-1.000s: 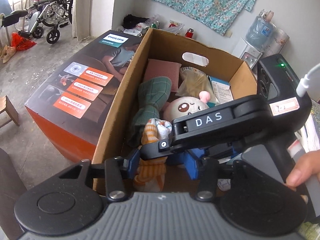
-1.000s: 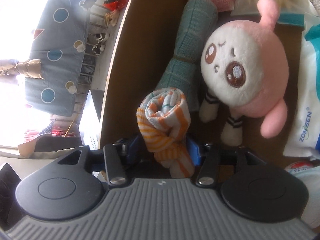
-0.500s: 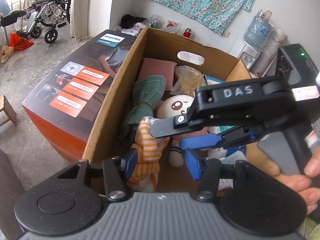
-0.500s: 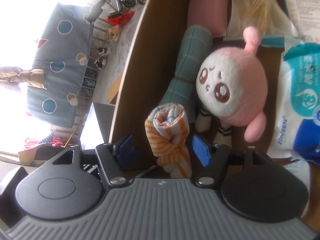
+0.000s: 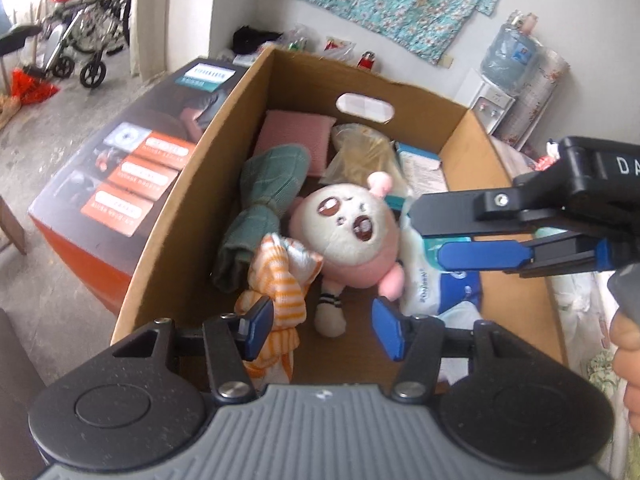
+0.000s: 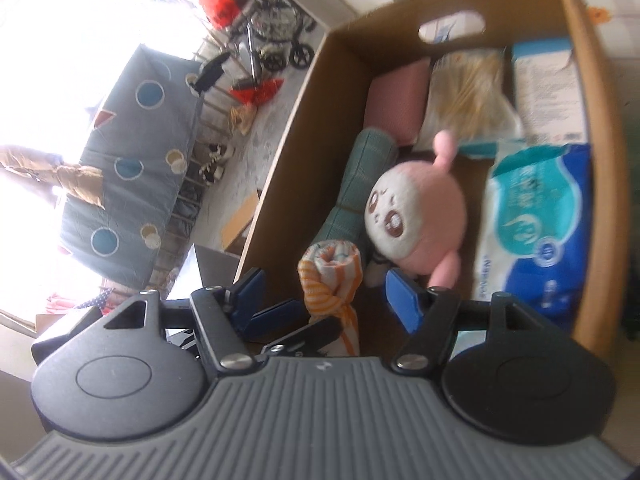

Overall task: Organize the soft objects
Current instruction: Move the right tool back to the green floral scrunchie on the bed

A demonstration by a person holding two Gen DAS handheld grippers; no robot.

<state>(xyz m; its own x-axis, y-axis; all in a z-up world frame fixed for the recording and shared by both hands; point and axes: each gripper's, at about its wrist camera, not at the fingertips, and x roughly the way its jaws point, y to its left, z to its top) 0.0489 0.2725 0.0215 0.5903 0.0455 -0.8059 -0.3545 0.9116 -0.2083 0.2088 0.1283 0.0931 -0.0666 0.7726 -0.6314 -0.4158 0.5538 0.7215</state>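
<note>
Orange-striped rolled cloth [image 6: 332, 280], clamped a second ago, is now released at lower centre of the frame inside the cardboard box [image 6: 600, 128], both the right hand-held gripper [image 6: 324, 300] and left hand-held gripper [image 5: 320, 324] being spread open, so this placement is judged done.

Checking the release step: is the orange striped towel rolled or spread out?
Rolled: the orange striped towel shows a spiral end and stands inside the cardboard box, with no pad gripping it.
</note>
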